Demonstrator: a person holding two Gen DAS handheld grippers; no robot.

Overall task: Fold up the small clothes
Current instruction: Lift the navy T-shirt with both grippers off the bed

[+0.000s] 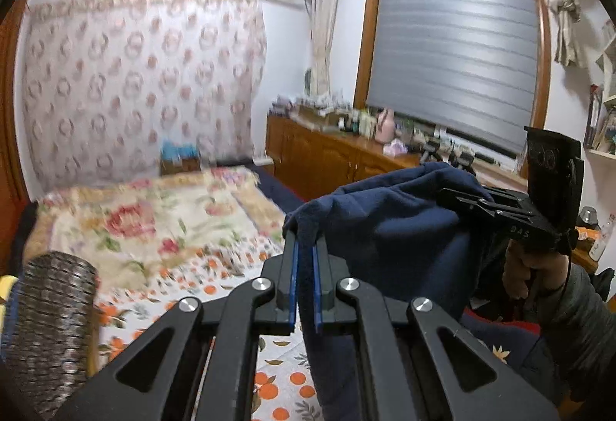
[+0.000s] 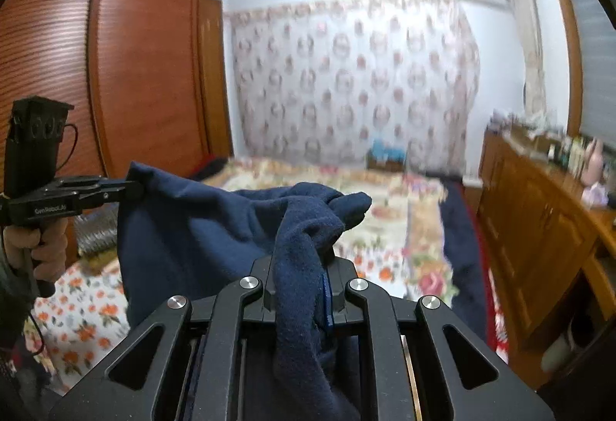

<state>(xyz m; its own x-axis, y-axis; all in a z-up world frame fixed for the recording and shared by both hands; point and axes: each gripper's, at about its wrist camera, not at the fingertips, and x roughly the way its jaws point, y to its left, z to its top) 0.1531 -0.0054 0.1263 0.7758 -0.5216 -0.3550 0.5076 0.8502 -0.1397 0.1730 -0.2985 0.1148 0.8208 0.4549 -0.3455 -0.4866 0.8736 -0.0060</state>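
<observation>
- L gripper (image 1: 305, 248): jaws clamped on edge of navy garment (image 1: 404, 228).
- R gripper (image 2: 304, 259): jaws pinched on bunched navy cloth.
- Garment hangs btwn both grippers, above floral bed (image 1: 154, 221).
- Bkgd blurred.

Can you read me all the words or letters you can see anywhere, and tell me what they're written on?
"DAS": on the side of the right gripper, seen from the left wrist; more letters may be hidden.
"GenRobot.AI", roughly: on the side of the left gripper, seen from the right wrist; small, so not certain.
Labels on the bottles on the wooden cabinet: too blurred to read.
Navy garment: no print visible.
</observation>
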